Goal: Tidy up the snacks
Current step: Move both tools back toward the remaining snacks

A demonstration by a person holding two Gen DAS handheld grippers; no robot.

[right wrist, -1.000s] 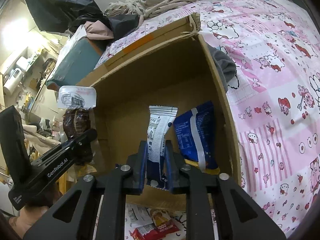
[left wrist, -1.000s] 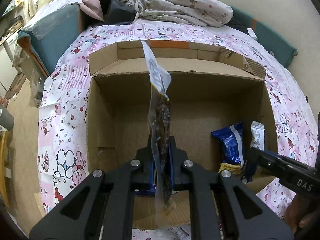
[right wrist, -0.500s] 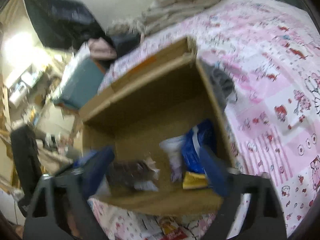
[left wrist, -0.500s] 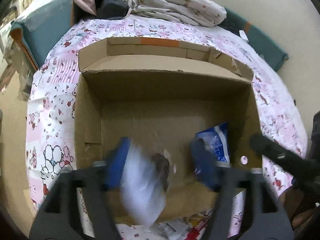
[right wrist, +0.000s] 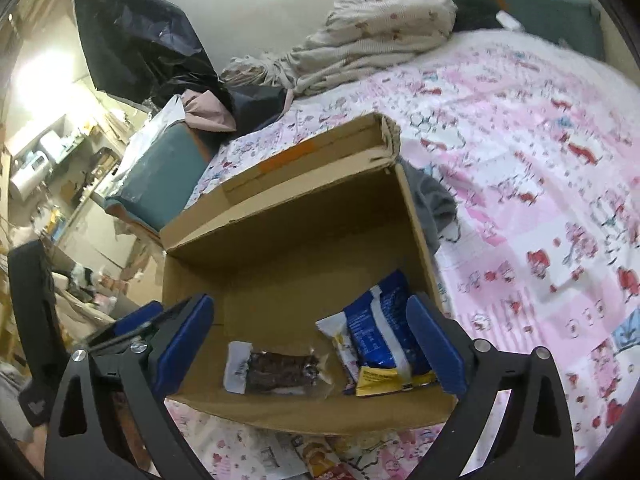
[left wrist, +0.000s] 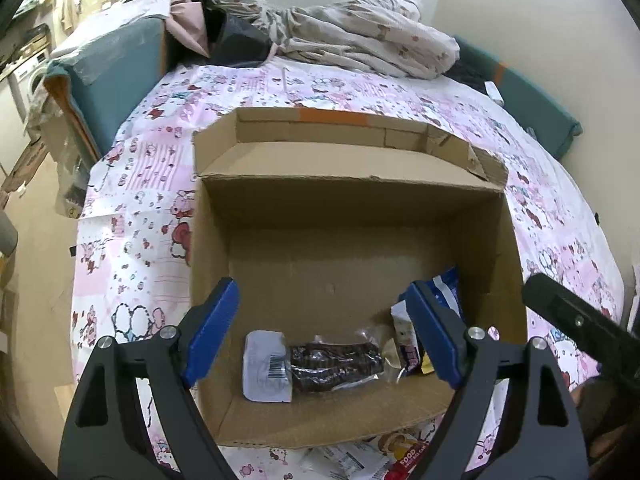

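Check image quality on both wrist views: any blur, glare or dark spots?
Left wrist: sharp, fisheye bends the cardboard box edges, box floor shaded. Right wrist: bedsheet at right is motion-smeared, bright blown-out glare upper left, snacks in the box stay readable.
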